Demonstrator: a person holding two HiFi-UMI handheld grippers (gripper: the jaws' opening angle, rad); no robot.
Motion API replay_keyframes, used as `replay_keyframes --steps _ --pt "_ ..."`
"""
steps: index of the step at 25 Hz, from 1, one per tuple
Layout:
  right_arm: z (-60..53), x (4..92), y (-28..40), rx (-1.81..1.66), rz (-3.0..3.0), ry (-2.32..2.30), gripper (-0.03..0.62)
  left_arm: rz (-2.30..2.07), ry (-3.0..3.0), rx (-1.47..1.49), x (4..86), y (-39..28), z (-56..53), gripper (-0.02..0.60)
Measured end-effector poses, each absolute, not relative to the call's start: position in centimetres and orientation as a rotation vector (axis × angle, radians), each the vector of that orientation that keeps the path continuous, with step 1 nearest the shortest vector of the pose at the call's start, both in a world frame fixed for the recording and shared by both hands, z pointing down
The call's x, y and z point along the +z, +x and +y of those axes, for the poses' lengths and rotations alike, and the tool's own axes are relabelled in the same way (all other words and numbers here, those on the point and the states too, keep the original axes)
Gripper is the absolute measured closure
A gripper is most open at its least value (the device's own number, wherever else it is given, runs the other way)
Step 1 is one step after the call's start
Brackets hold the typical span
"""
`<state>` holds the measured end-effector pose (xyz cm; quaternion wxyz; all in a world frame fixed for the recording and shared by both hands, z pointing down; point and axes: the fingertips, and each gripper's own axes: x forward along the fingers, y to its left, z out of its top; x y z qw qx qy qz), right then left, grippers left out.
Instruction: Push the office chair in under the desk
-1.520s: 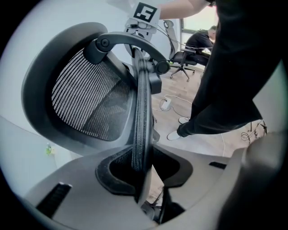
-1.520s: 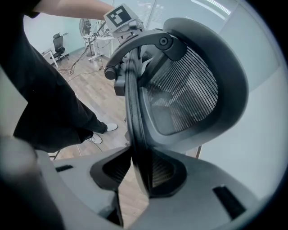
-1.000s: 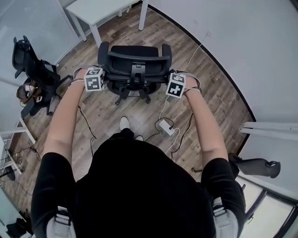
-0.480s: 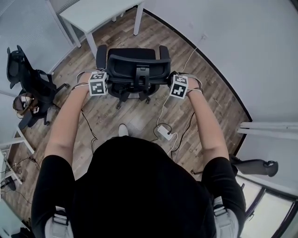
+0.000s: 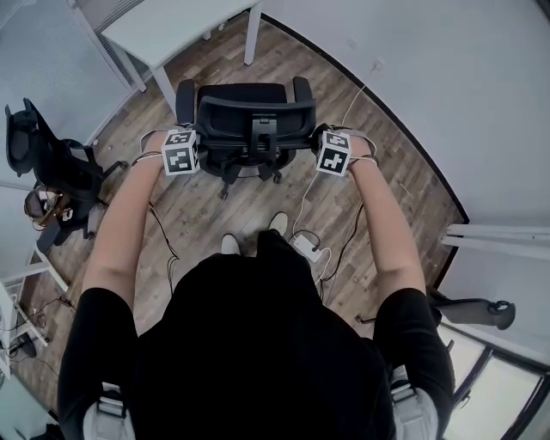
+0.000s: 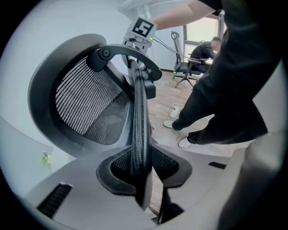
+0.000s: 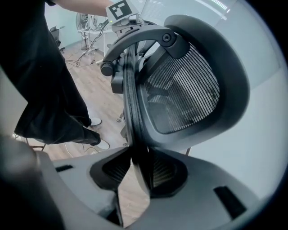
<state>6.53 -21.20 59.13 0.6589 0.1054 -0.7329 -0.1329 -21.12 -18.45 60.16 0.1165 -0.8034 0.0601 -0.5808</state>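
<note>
Clamping one office chair (image 5: 245, 101): two hand-held grippers (image 5: 198, 144) (image 5: 313, 143).

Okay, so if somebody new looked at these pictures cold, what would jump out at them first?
First, the black office chair at the top centre of the head view, with the left gripper and right gripper each clamped on a side edge of its mesh backrest. Just beyond it the white desk stands at the upper left, the chair not yet under it. A second black chair sits at the far left.
</note>
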Motion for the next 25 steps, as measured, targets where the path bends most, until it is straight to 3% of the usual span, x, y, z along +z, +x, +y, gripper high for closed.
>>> replay_keyframes --steps 25 --pt "-39.7 58.9 11.5 -0.469 -1.739 0.067 0.471 0.487 -2.361 -1.807 60.3 -15.2 -32.0 0.483"
